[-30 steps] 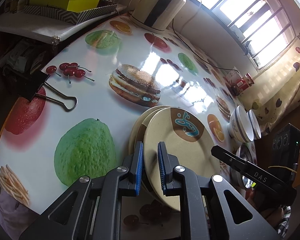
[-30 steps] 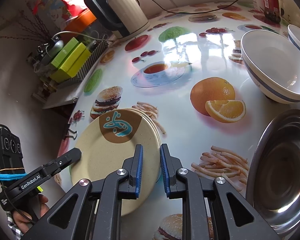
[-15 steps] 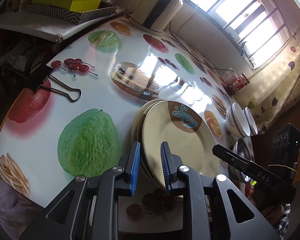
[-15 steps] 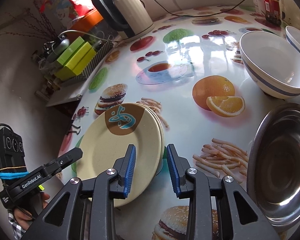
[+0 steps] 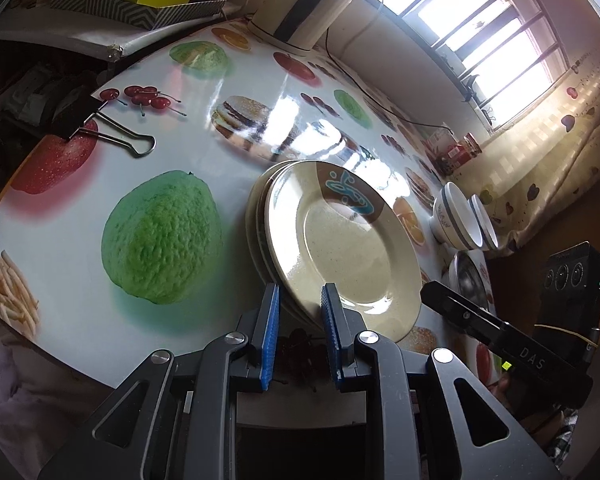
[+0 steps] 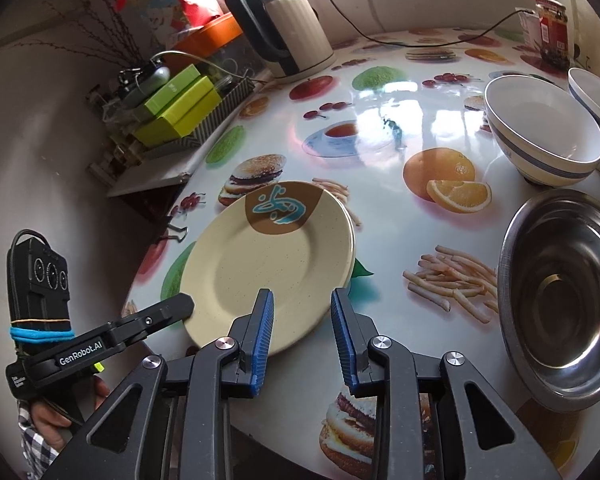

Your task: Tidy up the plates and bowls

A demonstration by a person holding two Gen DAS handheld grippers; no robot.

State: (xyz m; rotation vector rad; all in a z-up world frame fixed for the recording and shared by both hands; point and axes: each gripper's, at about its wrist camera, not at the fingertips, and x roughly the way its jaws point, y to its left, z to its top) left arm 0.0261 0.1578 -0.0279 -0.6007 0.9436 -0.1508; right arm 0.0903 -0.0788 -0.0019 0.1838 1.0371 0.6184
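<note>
Plates [image 5: 340,240] stacked near table [image 5: 80,208] edge, top one slightly offset. Left gripper [image 5: 298,332] and right gripper [image 6: 302,336] both jaws apart, empty, at near rim. Bowls [image 6: 540,128] remain: nest gently, grip rim squarely.

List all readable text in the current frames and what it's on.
"GenRobot.AI": side of the black handheld left gripper.
"DAS": side of the black handheld right gripper, letters only partly shown.
Red-labelled jar: print too small.
Blue-banded white bowl: small mark, unreadable.
Lime-green boxes: logo blurred.
</note>
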